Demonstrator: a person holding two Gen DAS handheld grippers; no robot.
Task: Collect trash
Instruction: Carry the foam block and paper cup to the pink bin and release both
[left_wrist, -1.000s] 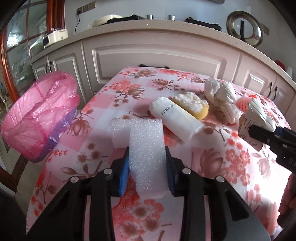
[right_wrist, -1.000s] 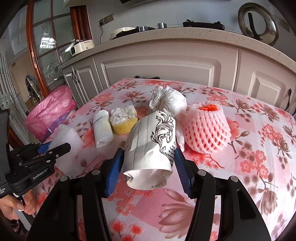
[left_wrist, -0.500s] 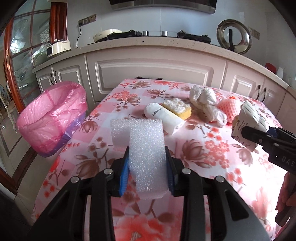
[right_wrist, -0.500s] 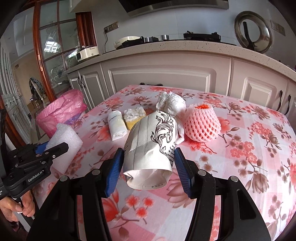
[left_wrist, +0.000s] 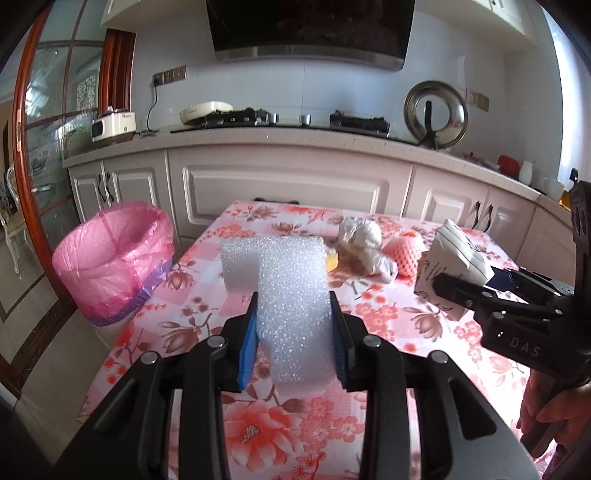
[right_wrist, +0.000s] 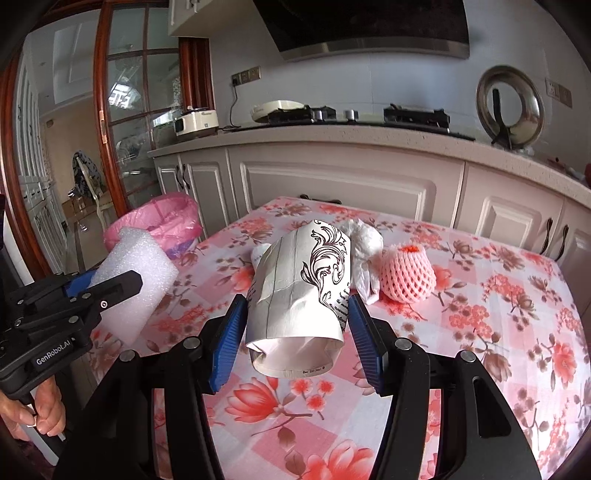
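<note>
Both hand-held grippers rose, left (left_wrist: 293, 332) clamping foam (left_wrist: 291, 295), right (right_wrist: 297, 332) seemingly clamping cup (right_wrist: 301, 288).

A floral-clothed table (right_wrist: 480, 295) carries a crumpled plastic bag (right_wrist: 364, 243) beside a netted fruit (right_wrist: 406, 275).
</note>
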